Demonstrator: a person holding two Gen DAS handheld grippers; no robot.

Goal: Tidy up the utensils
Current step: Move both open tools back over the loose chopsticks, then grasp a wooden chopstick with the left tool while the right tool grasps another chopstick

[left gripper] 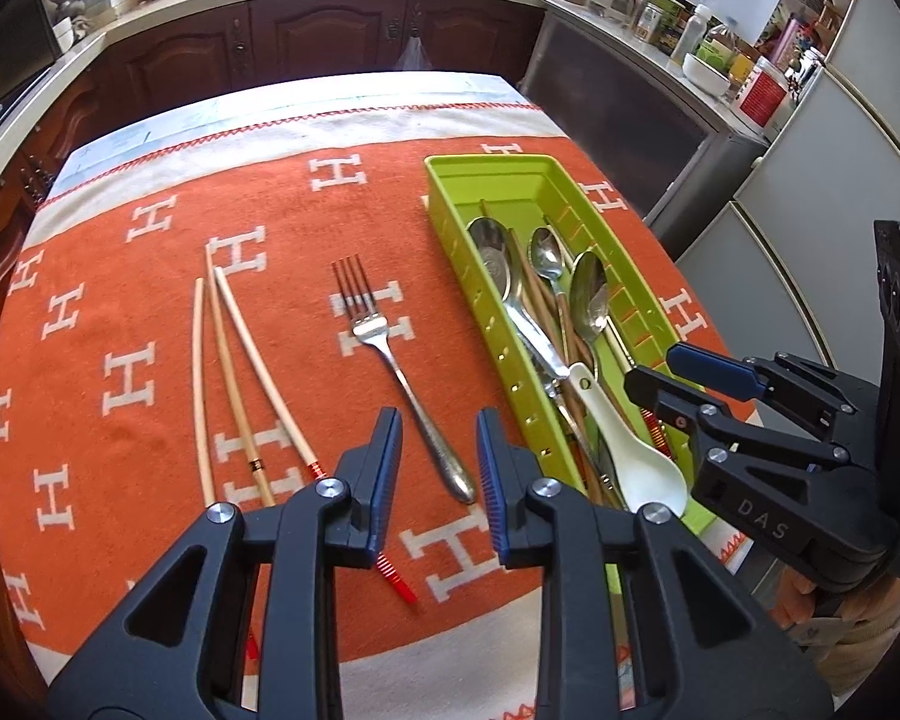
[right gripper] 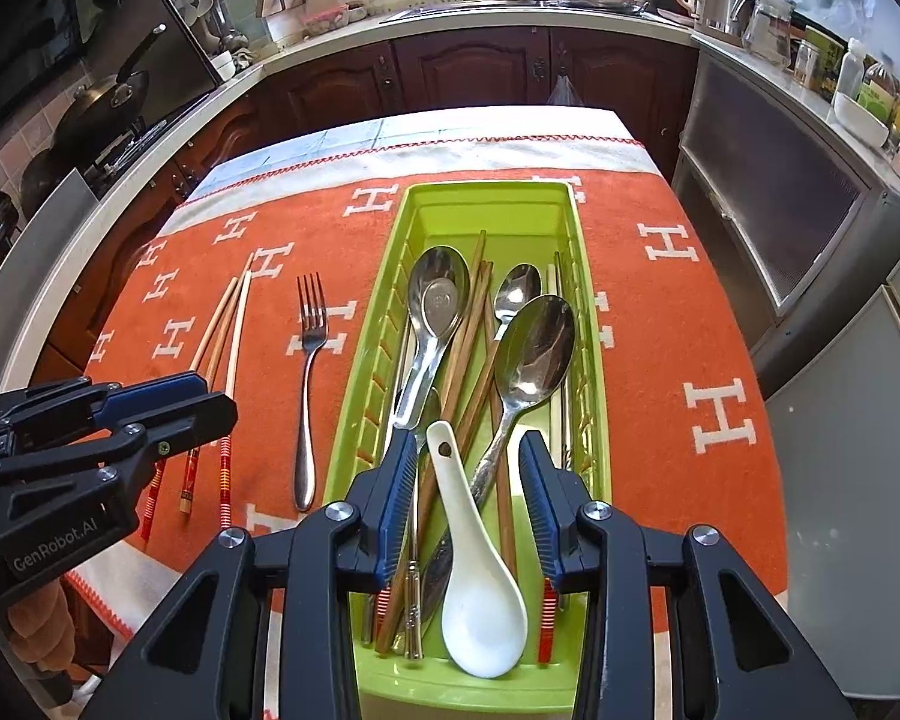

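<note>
A steel fork (left gripper: 417, 408) (right gripper: 309, 372) and three pale chopsticks (left gripper: 237, 369) (right gripper: 240, 333) lie on the orange cloth, left of a green tray (left gripper: 450, 192) (right gripper: 486, 192). The tray holds metal spoons (right gripper: 534, 348), brown chopsticks and a white ceramic spoon (left gripper: 630, 450) (right gripper: 480, 588). My left gripper (left gripper: 438, 480) (right gripper: 210, 396) is open over the near end of the fork's handle, its pads apart from it. My right gripper (right gripper: 468, 504) (left gripper: 654, 367) hangs open over the tray's near end. The white spoon's handle shows between its fingers, untouched.
The orange cloth with white H marks (left gripper: 306, 240) covers a small table, whose far edge faces dark wooden kitchen cabinets (right gripper: 474, 66). Grey appliance fronts (right gripper: 768, 192) stand close along the right side. A crowded counter runs behind.
</note>
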